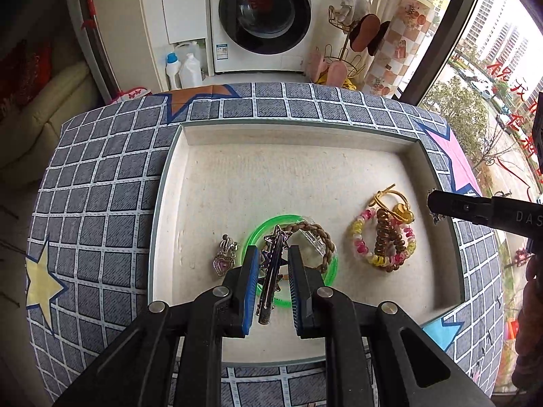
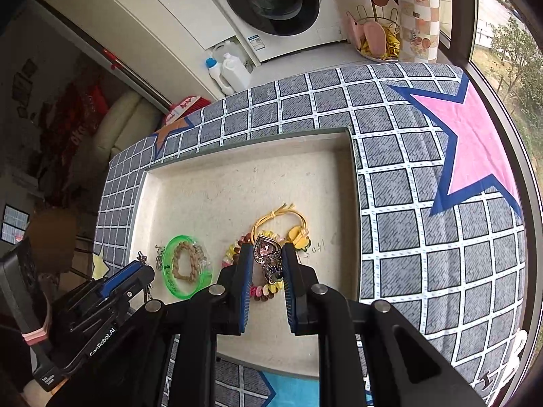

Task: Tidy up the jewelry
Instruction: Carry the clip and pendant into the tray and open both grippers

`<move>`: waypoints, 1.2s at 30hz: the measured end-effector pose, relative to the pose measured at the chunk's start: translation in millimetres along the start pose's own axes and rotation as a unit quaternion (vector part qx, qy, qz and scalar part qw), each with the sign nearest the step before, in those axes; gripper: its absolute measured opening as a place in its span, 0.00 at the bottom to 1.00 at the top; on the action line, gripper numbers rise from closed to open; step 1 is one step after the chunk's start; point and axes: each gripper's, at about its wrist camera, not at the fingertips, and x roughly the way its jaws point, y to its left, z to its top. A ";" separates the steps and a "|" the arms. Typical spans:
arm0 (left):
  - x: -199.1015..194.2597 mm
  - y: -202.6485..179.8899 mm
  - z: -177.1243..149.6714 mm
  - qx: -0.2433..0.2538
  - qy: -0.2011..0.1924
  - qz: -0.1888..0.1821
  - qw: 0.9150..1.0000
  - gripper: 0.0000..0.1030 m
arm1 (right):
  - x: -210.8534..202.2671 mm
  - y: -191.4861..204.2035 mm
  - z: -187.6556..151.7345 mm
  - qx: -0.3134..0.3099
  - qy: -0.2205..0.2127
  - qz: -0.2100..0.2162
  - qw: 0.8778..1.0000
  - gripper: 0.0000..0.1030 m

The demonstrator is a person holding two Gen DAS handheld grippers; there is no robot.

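Note:
A cream tray (image 1: 288, 176) lies on the checked cloth. My left gripper (image 1: 271, 254) is shut on a metal star hair clip (image 1: 271, 271), held above a green bangle (image 1: 258, 234) with a braided brown bracelet (image 1: 319, 234). A heart pendant (image 1: 222, 261) lies left of the bangle. My right gripper (image 2: 268, 254) is shut on a pink heart brooch (image 2: 266, 249) above a pile of coil hair ties (image 2: 263, 291) and a yellow cord tie (image 2: 288, 218). The pile also shows in the left wrist view (image 1: 383, 237), with the right gripper (image 1: 432, 203) beside it.
The checked cloth (image 2: 424, 169) with coloured stars covers the table around the tray. A washing machine (image 1: 264, 17), detergent bottles (image 1: 183, 68) and a shoe rack (image 1: 346, 51) stand beyond the table. A window (image 1: 492, 68) is on the right.

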 end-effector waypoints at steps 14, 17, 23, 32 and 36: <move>22.6 -8.3 -2.2 0.028 0.012 0.032 0.999 0.29 | 32.1 -13.2 4.9 0.009 0.024 -0.009 1.000 0.19; 24.8 -7.5 -2.4 0.028 0.015 0.038 0.999 0.29 | 34.8 -16.1 4.2 0.014 0.027 -0.006 1.000 0.19; 23.1 -4.2 -1.9 0.024 0.016 0.043 0.999 0.29 | 35.7 -16.4 4.7 0.017 0.033 0.002 0.999 0.47; 6.4 -5.5 -0.4 0.026 0.001 0.038 0.999 0.30 | 20.0 -7.0 3.7 0.025 0.015 0.026 0.999 0.57; -1.6 -5.8 -0.6 0.029 -0.004 0.040 0.999 0.30 | 10.0 -0.9 1.9 0.022 0.008 0.031 0.999 0.58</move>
